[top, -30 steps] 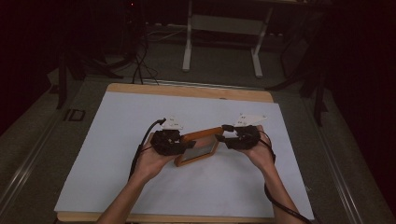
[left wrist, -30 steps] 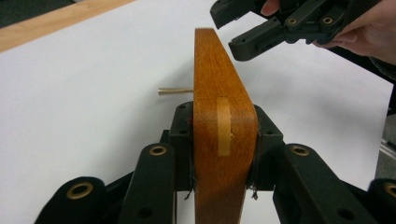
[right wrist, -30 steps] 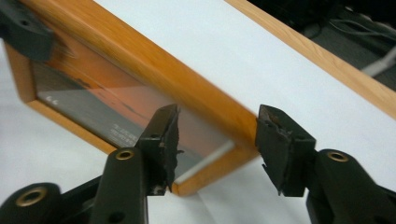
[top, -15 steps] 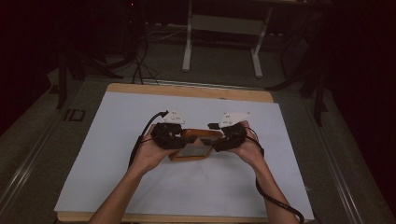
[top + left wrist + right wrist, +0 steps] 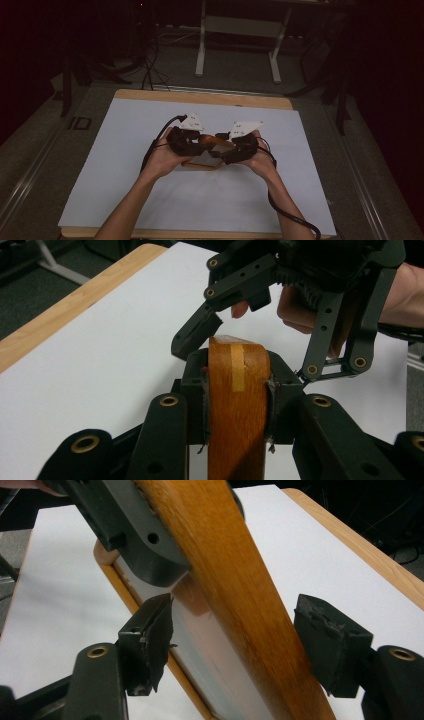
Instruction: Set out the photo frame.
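Note:
A wooden picture frame (image 5: 200, 162) with a glass pane is held tilted just above the white table top (image 5: 125, 150). My left gripper (image 5: 237, 375) is shut on the frame's orange-brown top rail (image 5: 237, 415), and it sits left of centre (image 5: 189, 139) in the high view. My right gripper (image 5: 240, 640) is open, its two pads either side of the same rail (image 5: 225, 570) without touching it. From above the right gripper (image 5: 239, 146) faces the left one closely. The left gripper's black finger (image 5: 135, 535) presses the rail just ahead of the right gripper's left pad.
A white sheet covers the wooden table, whose edge (image 5: 200, 96) shows at the back. Cables trail from both grippers toward the person. Beyond the table stand a metal stand's legs (image 5: 200, 60) and floor cables (image 5: 150, 70). Bare sheet lies on all sides of the hands.
The two grippers have drawn closer together and shifted slightly away from the person. The frame has tipped up between them, and the right gripper has slid left along the rail toward the left one.

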The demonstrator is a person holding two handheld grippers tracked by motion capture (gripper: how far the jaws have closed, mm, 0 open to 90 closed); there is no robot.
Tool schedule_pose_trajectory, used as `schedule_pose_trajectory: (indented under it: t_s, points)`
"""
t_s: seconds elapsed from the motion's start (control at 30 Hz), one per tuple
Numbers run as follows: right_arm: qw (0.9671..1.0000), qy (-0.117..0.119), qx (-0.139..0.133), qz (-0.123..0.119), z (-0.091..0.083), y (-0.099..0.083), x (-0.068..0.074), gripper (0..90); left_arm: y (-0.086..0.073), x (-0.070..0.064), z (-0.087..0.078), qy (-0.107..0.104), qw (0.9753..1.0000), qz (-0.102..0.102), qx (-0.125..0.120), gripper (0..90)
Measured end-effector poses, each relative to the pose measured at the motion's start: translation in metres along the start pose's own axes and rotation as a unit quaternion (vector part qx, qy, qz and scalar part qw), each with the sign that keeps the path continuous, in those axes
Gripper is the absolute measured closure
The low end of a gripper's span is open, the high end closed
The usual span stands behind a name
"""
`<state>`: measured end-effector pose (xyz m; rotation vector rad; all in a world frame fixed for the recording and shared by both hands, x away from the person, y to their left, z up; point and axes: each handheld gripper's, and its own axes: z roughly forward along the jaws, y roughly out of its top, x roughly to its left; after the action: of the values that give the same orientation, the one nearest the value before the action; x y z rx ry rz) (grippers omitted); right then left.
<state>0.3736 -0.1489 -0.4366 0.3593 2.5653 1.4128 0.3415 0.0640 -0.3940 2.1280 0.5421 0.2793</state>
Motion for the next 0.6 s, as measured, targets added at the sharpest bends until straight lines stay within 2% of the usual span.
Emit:
schedule_pose_trajectory:
  t_s: [0.1,0.23,0.37,0.47,0.6]
  points:
    - [1.0000,0.000,-0.003,-0.003,-0.003,-0.002,-0.001,37.7,0.001,0.001,0.001,-0.009,0.9999,-0.009,-0.005,66.9]
    - [0.9999,0.008,-0.007,-0.004,-0.012,-0.007,-0.002,52.7,0.000,0.005,0.000,-0.020,0.9993,-0.027,-0.014,59.6]
    - [0.9998,0.018,-0.007,-0.009,-0.017,-0.010,-0.001,62.3,0.000,0.009,0.000,-0.031,0.9985,-0.038,-0.023,53.9]
    - [0.9997,0.010,-0.005,-0.020,-0.018,-0.010,0.002,63.7,-0.001,0.011,0.000,-0.036,0.9976,-0.049,-0.034,51.3]
    - [0.9997,0.006,-0.001,-0.025,-0.019,-0.010,0.003,65.9,-0.003,0.014,-0.006,-0.022,0.9970,-0.057,-0.046,44.7]
